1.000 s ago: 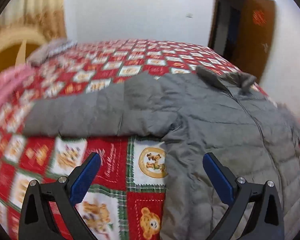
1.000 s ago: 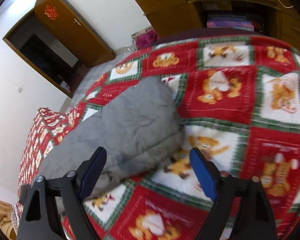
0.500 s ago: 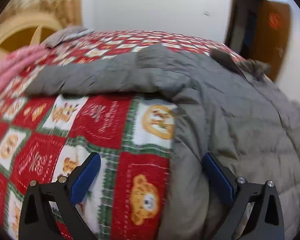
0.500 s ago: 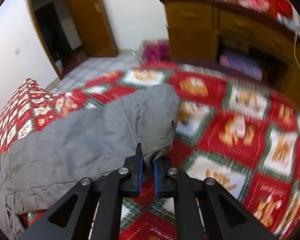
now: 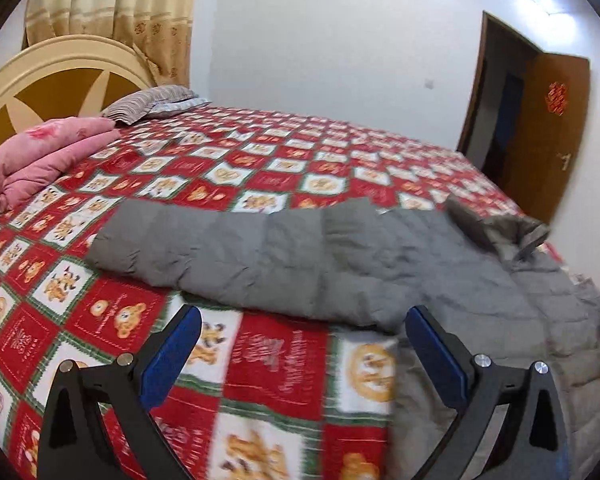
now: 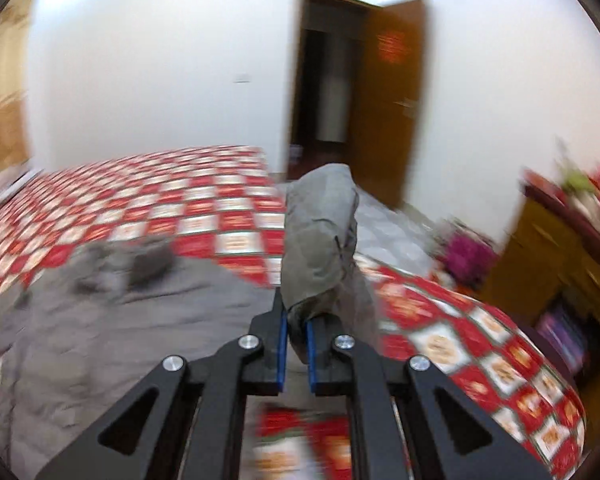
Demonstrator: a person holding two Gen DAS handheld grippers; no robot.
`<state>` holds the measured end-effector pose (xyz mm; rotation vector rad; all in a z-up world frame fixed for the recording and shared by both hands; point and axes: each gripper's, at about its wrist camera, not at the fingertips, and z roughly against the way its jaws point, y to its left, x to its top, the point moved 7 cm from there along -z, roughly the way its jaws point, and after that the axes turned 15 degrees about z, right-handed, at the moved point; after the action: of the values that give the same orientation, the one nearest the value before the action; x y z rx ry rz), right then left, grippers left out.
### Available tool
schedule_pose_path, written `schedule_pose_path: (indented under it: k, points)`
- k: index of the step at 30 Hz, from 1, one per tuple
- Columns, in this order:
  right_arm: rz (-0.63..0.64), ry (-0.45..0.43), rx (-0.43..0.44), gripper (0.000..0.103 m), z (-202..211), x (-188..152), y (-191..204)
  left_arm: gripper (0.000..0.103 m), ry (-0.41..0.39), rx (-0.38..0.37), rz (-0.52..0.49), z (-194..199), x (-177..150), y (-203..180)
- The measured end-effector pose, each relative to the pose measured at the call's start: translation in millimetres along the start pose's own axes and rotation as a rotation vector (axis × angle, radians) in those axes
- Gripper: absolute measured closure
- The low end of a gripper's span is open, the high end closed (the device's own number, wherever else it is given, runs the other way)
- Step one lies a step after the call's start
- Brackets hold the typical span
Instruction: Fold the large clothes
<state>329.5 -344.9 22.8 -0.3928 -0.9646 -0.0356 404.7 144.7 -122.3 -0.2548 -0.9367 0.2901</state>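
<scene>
Right gripper clamped on grey jacket sleeve, sleeve lifted clear of bedspread. Left gripper jaws wide apart, empty, above bedspread near jacket's other sleeve. Grey jacket spread flat across bed, collar at far right.

The left gripper hangs with jaws wide apart above the bedspread; the grey jacket lies just ahead, one sleeve stretching left.

Grey puffer jacket lies spread on the bed, one sleeve lifted.
</scene>
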Motion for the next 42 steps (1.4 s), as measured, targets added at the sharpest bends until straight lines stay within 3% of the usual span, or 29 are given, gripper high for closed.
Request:
schedule_pose_path:
  k: [5,9,17,21,28,29,30,32,35,37,40,42]
  points:
    - [0.144,-0.032,0.138,0.093,-10,19,125,0.001,0.059,0.056,0.003,-28,-35,28]
    - [0.228,-0.028,0.201,0.093,-28,24,203,0.001,0.090,0.015,0.034,-34,-37,29]
    - [0.332,0.033,0.279,0.093,-60,15,306,0.001,0.131,-0.019,0.054,-43,-46,32]
    - [0.337,0.055,0.367,0.093,-67,2,329,0.001,0.141,-0.038,0.095,-44,-47,36]
    - [0.309,0.075,0.462,0.085,-79,-13,351,0.001,0.131,-0.048,0.098,-43,-49,35]
    - [0.301,0.085,0.481,0.076,-81,-14,353,0.001,0.129,-0.052,0.099,-43,-49,35]
    - [0.291,0.098,0.512,0.054,-83,-15,356,0.001,0.128,-0.056,0.102,-43,-48,36]
    - [0.269,0.109,0.582,0.023,-83,-16,364,0.001,0.127,-0.065,0.107,-43,-49,37]
    - [0.248,0.065,0.639,0.021,-69,-8,366,0.001,0.131,-0.070,0.109,-44,-49,37]
    - [0.189,-0.018,0.635,0.021,-50,6,344,0.001,0.133,-0.069,0.110,-44,-49,38]
    - [0.050,-0.116,0.557,0.022,-30,20,281,0.001,0.138,-0.061,0.107,-45,-49,38]
    - [-0.015,-0.118,0.461,0.022,-34,20,235,0.001,0.143,-0.044,0.097,-47,-49,37]
